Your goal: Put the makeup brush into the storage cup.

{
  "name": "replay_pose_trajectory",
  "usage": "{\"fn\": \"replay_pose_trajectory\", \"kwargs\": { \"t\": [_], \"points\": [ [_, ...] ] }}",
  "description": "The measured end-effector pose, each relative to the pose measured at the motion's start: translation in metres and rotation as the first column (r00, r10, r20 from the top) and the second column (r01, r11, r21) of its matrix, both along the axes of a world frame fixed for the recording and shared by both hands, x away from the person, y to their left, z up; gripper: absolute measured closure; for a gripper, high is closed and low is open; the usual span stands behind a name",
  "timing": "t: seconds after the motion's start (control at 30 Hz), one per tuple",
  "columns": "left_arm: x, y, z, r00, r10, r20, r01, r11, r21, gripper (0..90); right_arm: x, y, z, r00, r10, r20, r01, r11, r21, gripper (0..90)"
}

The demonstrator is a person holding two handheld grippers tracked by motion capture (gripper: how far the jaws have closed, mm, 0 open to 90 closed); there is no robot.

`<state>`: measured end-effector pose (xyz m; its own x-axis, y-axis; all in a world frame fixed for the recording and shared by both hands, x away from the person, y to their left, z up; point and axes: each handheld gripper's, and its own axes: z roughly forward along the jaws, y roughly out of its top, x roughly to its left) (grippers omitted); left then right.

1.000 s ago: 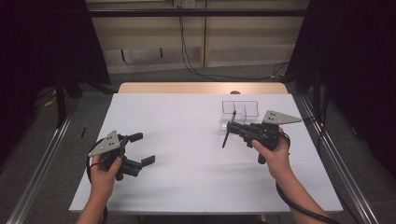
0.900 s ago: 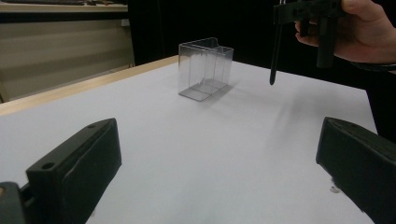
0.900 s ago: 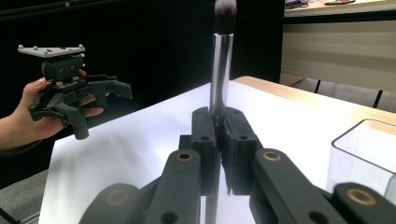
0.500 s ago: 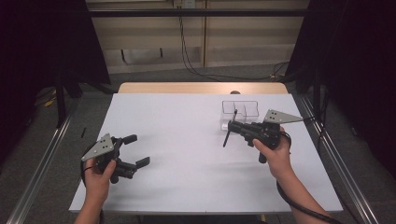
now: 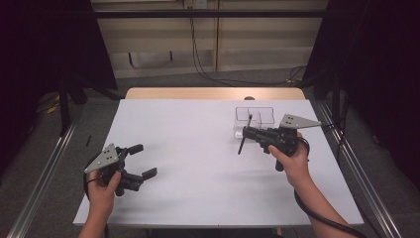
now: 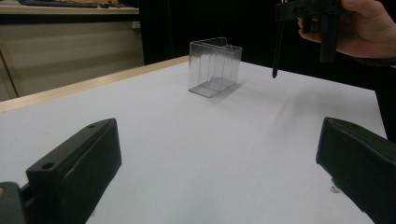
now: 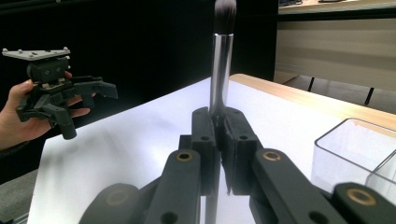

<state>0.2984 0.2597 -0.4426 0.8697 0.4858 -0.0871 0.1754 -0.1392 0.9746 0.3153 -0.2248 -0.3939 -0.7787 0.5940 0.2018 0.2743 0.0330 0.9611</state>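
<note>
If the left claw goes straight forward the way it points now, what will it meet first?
Probably nothing soon: between the open left claw and the far side lies bare table. The clear box stands roughly ahead, so it seems the first thing in line, though depth is uncertain.

One makeup brush (image 7: 222, 56), one clear organizer (image 5: 255, 116)

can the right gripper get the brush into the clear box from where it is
Probably yes: the right gripper, shut on the makeup brush, is beside the clear box, whose open top has nothing over it.
</note>
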Motion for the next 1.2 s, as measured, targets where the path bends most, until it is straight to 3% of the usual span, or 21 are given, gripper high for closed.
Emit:
{"fn": "replay_pose_trajectory", "kwargs": {
  "t": [1.2],
  "points": [
    [0.001, 0.001, -0.002, 1.0, -0.007, 0.001, 0.007, 1.0, 0.007, 0.0, 0.025, -0.009, 0.022, 0.9984, -0.052, 0.02, 0.053, 0.998, -0.042, 84.2]
  ]
}}
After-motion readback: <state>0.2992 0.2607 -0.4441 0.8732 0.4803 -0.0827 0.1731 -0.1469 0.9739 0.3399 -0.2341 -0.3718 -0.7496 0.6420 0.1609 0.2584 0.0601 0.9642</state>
